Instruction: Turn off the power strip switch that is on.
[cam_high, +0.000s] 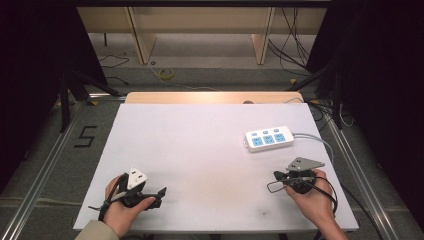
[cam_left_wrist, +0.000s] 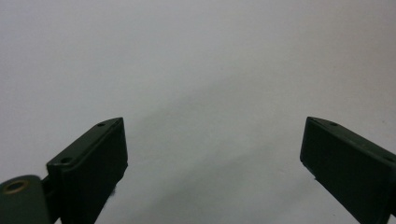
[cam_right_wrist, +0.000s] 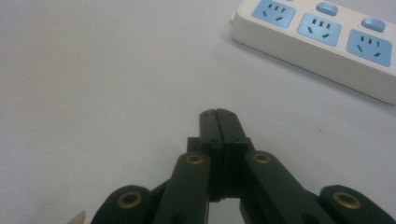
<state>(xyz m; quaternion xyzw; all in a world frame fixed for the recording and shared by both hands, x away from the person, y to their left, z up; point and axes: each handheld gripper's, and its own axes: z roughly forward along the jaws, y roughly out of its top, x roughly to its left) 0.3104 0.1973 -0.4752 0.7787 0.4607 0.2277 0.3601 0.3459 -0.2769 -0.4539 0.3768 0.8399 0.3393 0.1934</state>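
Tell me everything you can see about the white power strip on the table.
The power strip is a white bar, plastic by its look, lying flat on the right half of the white table, nearer the far edge. It has three blue sockets, each with a blue switch behind it. A pale cable leaves its right end. Nothing is plugged in. The right gripper, shut, is apart from it.

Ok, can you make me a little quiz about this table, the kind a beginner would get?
1. True or false: the left gripper has its jaws spread wide apart.
2. How many blue sockets does the white power strip have?
3. Which is nearer the power strip: A) the left gripper, B) the right gripper?

Key:
1. True; bare white table lies between them.
2. Three.
3. B. Its jaws are pressed together, with nothing between them.
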